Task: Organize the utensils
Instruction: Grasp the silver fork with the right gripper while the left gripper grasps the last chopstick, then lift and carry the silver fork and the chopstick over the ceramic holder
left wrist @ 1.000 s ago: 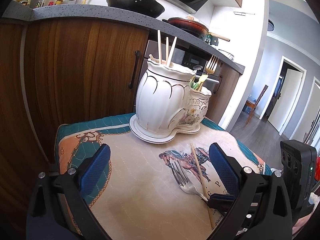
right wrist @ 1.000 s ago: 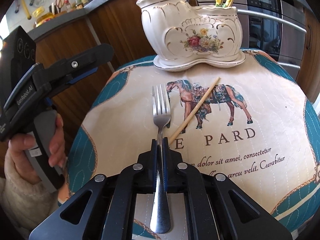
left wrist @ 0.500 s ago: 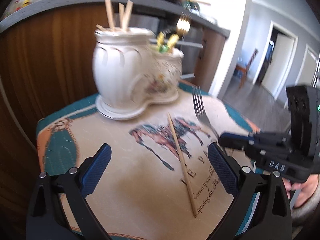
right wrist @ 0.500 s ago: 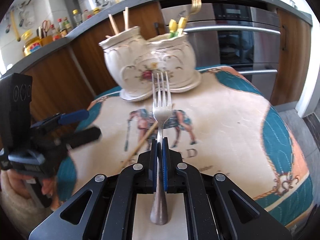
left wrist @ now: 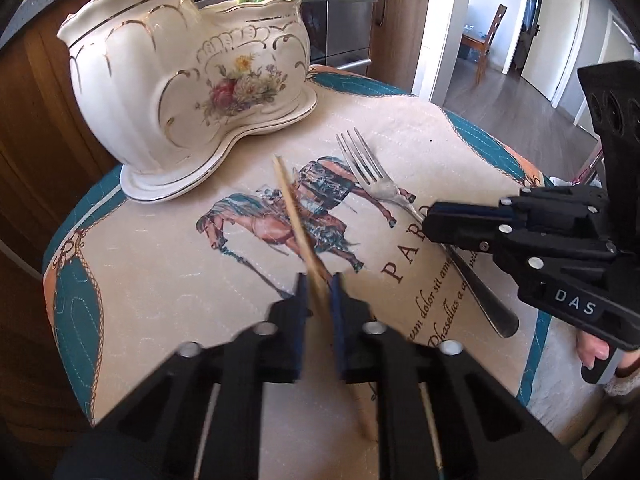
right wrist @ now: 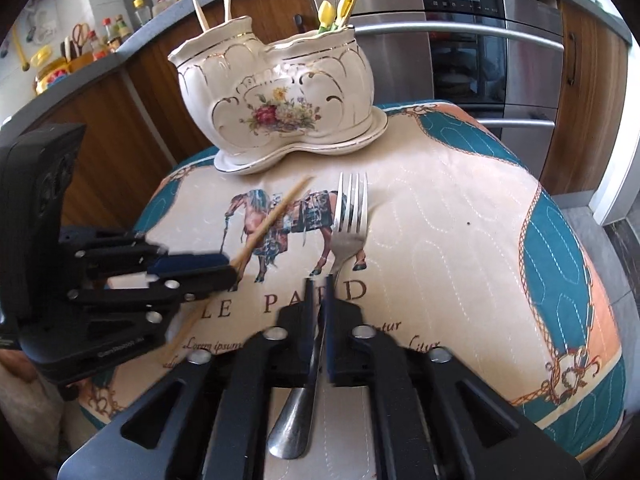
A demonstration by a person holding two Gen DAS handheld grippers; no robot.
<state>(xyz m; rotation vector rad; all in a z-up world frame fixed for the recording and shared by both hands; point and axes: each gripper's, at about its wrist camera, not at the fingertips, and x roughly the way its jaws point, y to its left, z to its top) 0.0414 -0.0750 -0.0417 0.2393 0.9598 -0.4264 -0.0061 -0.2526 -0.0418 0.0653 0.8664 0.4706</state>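
Note:
A white floral ceramic utensil holder (left wrist: 188,80) (right wrist: 280,96) with two compartments stands on its saucer at the back of the quilted mat; chopsticks stick out of the taller part, a gold fork and green-yellow handles out of the lower. My left gripper (left wrist: 318,284) is shut on a wooden chopstick (left wrist: 296,216), which points toward the holder; it also shows in the right wrist view (right wrist: 272,220). My right gripper (right wrist: 320,284) is shut on a silver fork (right wrist: 350,216) by its handle, tines forward, seen in the left wrist view too (left wrist: 372,176).
The quilted horse-print mat (right wrist: 460,240) covers a small round table. Wooden cabinets (left wrist: 36,128) and a steel oven (right wrist: 480,60) stand behind it. A counter with bottles (right wrist: 100,36) is at the upper left. An open hallway with a chair (left wrist: 488,40) lies to the right.
My left gripper has moved forward and closed on the chopstick, which was lying on the mat. My right gripper still holds the fork, now lower and nearer the mat.

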